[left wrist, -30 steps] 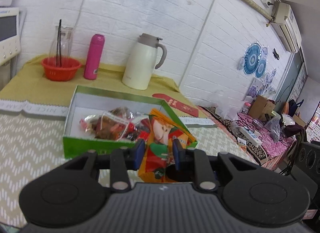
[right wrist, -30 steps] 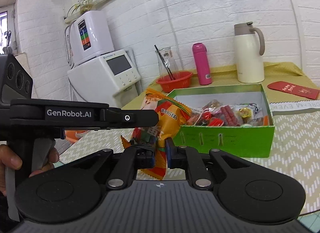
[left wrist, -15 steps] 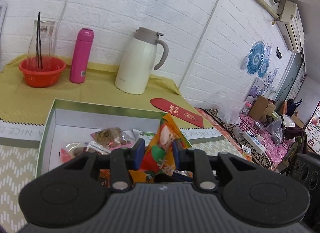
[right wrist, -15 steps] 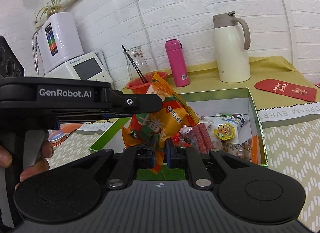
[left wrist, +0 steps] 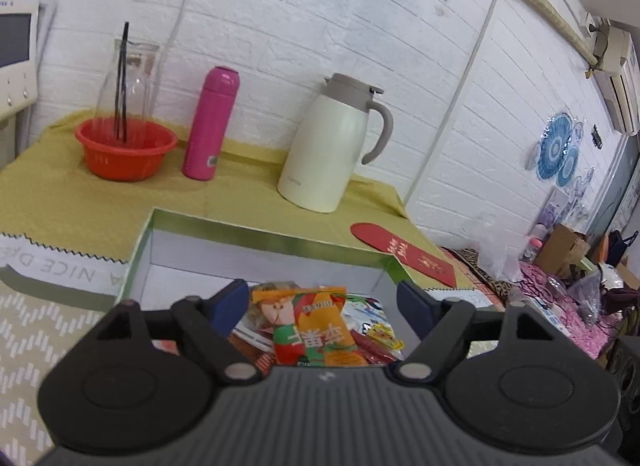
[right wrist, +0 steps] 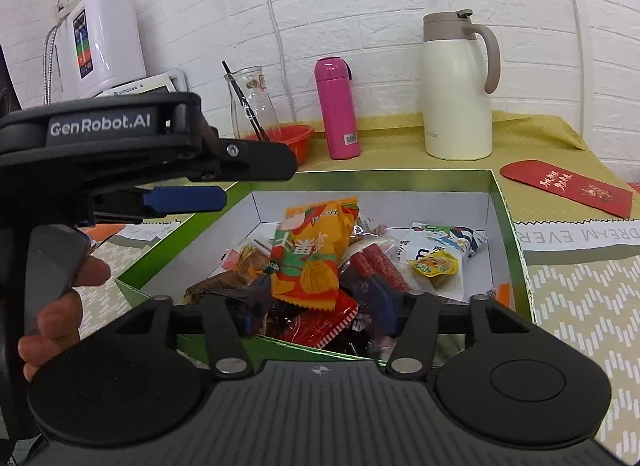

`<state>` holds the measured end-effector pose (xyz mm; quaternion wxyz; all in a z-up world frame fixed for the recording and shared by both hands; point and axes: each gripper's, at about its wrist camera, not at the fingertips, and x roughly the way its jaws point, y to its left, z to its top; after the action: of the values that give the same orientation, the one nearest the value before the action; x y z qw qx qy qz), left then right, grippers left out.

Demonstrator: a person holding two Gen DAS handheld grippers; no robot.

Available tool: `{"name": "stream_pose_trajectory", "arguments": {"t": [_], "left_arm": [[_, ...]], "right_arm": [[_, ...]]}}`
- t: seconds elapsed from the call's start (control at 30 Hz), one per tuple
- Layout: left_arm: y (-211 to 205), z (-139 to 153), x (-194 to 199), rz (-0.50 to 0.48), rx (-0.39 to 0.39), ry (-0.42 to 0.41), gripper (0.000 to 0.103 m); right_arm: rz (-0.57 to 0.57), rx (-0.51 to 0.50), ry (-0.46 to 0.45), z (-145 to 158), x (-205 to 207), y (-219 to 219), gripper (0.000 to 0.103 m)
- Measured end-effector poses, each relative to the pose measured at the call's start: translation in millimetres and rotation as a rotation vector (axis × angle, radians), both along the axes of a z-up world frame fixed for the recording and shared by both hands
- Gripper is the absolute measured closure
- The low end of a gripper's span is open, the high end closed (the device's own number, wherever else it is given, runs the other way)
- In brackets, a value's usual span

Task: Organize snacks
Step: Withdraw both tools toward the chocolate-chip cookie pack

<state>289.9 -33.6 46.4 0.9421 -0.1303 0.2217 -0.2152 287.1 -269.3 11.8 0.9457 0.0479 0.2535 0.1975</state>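
Both tools have just been opening. The right tool (right wrist: 318,308) stands released at the near edge of the green cardboard box (right wrist: 516,250), its blue pads clear of the orange crinkled snack packet (right wrist: 310,254). That packet lies free inside the box on the heap of small wrapped snacks (right wrist: 434,266). The left tool (left wrist: 322,304) is likewise spread wide above it, gripping nothing. Farther back on the table's (left wrist: 48,201) yellow cloth stand a pink flask (left wrist: 210,123) and a cream jug (left wrist: 332,145).

"GenRobot.AI" on left tool (right wrist: 168,197); "DREAM EVER" on tablecloth (right wrist: 580,236).
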Motion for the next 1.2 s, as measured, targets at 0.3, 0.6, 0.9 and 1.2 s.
{"name": "stream_pose_trajectory", "arguments": {"t": [0.3,0.6,0.9,1.2], "left_arm": [[6.3,15.6,-21.0,0.123,0.057,-0.031,0.001],[3.1,24.1,-51.7,0.132,0.099,-0.036,0.001],[19.4,39.6,-98.2,0.100,0.081,-0.048,0.001],[75.1,21.5,-145.4,0.190,0.022,-0.026,0.001]], "right_arm": [[-0.035,-0.016,-0.036,10.5,-17.2,-2.2,0.000],[-0.049,0.024,-0.042,21.4,-42.6,-5.7,0.000],[-0.067,0.092,0.004,30.1,-74.5,-11.0,0.000],[0.041,0.073,-0.006,37.6,-114.1,3.3,0.000]]}}
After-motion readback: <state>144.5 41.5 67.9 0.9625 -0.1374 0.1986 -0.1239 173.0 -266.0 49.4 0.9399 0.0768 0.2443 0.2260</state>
